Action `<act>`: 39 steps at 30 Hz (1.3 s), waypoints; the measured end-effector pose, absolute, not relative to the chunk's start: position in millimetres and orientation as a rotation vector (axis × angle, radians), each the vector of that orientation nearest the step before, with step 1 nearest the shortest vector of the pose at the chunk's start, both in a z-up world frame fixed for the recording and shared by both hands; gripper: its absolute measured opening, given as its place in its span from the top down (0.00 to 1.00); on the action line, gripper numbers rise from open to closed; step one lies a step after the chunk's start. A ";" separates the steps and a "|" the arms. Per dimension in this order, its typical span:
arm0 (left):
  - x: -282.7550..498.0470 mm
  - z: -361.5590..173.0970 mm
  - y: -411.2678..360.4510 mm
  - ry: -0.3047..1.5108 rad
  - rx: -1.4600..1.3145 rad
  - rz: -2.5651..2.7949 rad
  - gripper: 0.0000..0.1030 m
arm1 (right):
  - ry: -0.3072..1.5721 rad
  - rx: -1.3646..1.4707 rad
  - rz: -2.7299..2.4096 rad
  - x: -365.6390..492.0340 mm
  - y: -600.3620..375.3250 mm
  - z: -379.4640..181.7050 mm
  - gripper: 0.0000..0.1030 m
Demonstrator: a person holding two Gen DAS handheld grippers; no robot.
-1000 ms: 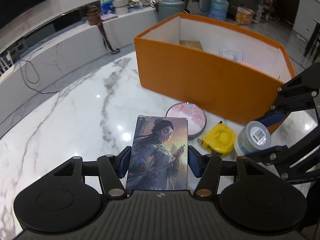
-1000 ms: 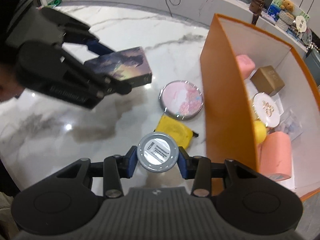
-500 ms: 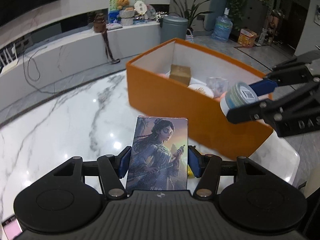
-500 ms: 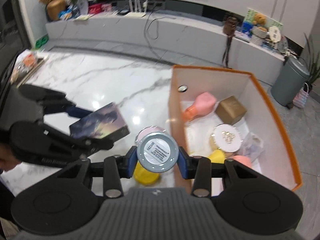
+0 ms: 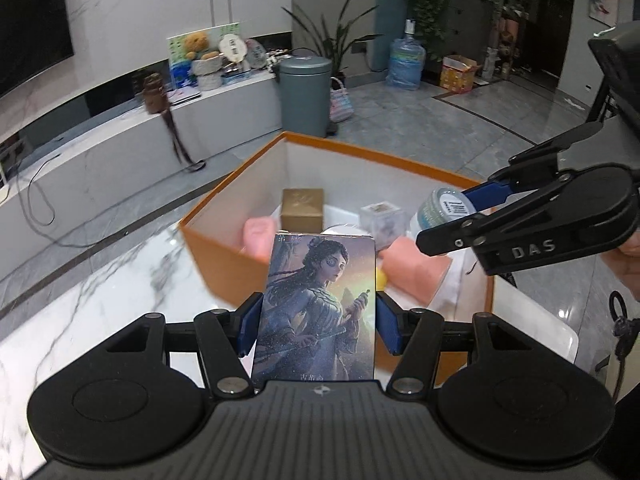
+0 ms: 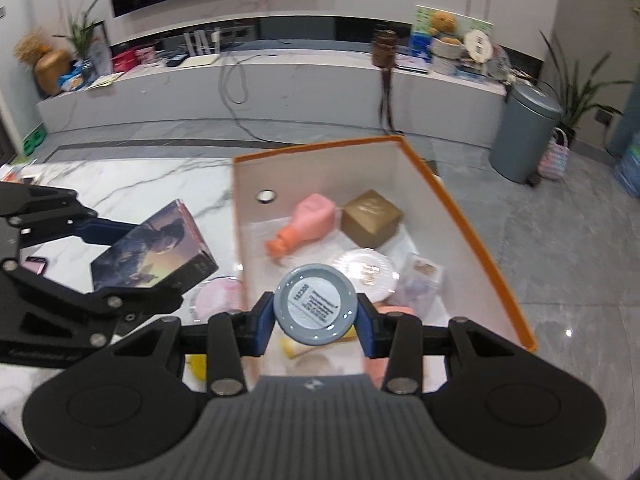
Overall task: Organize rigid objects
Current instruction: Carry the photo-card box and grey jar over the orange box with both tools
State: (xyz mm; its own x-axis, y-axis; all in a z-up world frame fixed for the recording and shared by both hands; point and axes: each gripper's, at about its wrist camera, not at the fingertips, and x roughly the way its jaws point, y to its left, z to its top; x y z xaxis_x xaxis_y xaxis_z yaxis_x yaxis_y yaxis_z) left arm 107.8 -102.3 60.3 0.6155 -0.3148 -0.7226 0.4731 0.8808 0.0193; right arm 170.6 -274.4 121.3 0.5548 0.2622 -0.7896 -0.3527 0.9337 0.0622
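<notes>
A: Left gripper (image 5: pixel 318 326)?

B: I read it clamped on the card box (image 5: pixel 318 312), blue pads (image 5: pixel 250 326) pressed to both long sides. Box sits centre frame in the left view, face up toward the lens, held in the air in front of the orange bin (image 5: pixel 224 256). In the right view the same box (image 6: pixel 154 252) shows at middle left, tilted, above the marble table (image 6: pixel 132 184) just left of the bin wall.

A: Right gripper (image 6: pixel 315 322)?

B: Closed on the jar (image 6: pixel 315 306), grey lid with a white label facing the camera. Lower centre of the right view, it hangs over the bin's near end. From the left view the jar (image 5: pixel 448 208) is at middle right, above the bin.

A: Bin contents?

B: Pink bottle (image 6: pixel 306 224) lying down, gold cube (image 6: pixel 370 218) to its right, white round tin (image 6: pixel 366 272) below them, a clear packet (image 6: pixel 422 278) at right. Something yellow under the jar; I can't identify it.

A: On the table?

B: Pink round tin (image 6: pixel 218 296), partly hidden, lower left of the bin.
</notes>
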 end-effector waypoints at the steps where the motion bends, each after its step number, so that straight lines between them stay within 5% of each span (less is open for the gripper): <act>1: 109.1 59.8 -106.6 0.786 0.222 -0.465 0.35 | 0.916 -0.106 0.353 172.8 -278.3 119.8 0.59; 21: 203.6 53.0 -143.2 0.882 0.103 -0.487 0.35 | 0.965 -0.056 0.258 201.2 -316.6 97.8 0.60; 39: 232.3 -7.1 -171.1 1.055 0.290 -0.363 0.35 | 1.076 -0.125 0.347 214.7 -285.2 58.6 0.60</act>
